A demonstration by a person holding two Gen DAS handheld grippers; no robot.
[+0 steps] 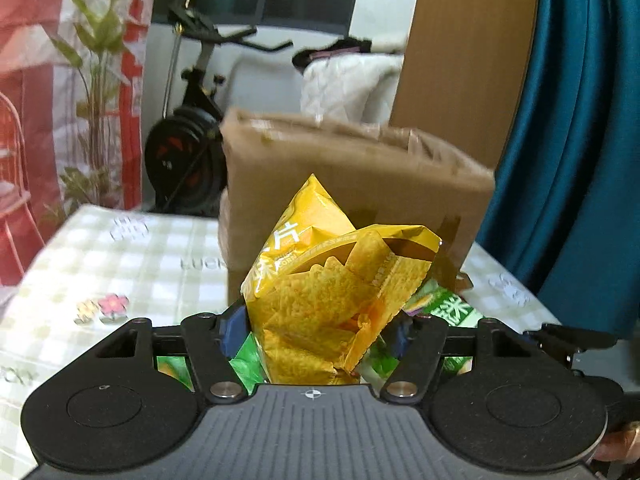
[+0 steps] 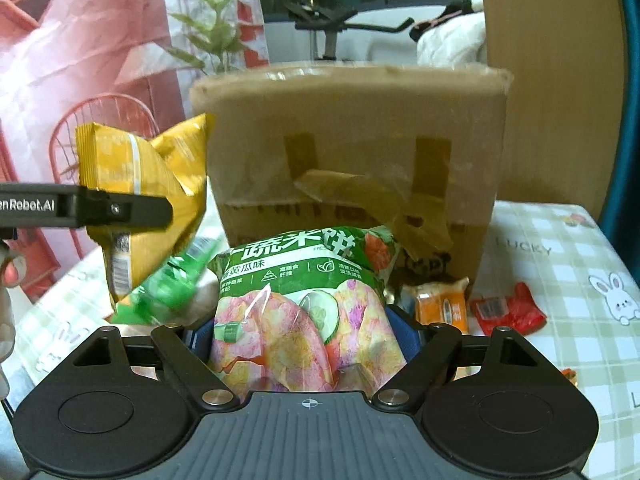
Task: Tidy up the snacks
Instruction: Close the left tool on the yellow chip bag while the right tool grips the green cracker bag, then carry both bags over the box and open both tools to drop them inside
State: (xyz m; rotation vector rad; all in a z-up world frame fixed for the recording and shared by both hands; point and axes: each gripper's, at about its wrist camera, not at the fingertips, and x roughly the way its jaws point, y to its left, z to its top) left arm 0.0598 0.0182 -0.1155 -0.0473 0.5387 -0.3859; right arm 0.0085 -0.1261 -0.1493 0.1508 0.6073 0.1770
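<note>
Both puffy, crushable bags looked light: the left gripper (image 1: 320, 332) pinched the yellow corn-chip bag (image 1: 328, 288), the right gripper (image 2: 308, 344) clasped the green veggie-crisp bag (image 2: 300, 312) mid-body.

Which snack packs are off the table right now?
Two: the yellow chip bag in the left tongs and the green veggie-chip bag in the right tongs. The orange packet and red packet lie on the tablecloth.

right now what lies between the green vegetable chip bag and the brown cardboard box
Nothing solid: in the right wrist view the green vegetable chip bag stands just before the brown cardboard box, with only loose tape hanging from the box.
</note>
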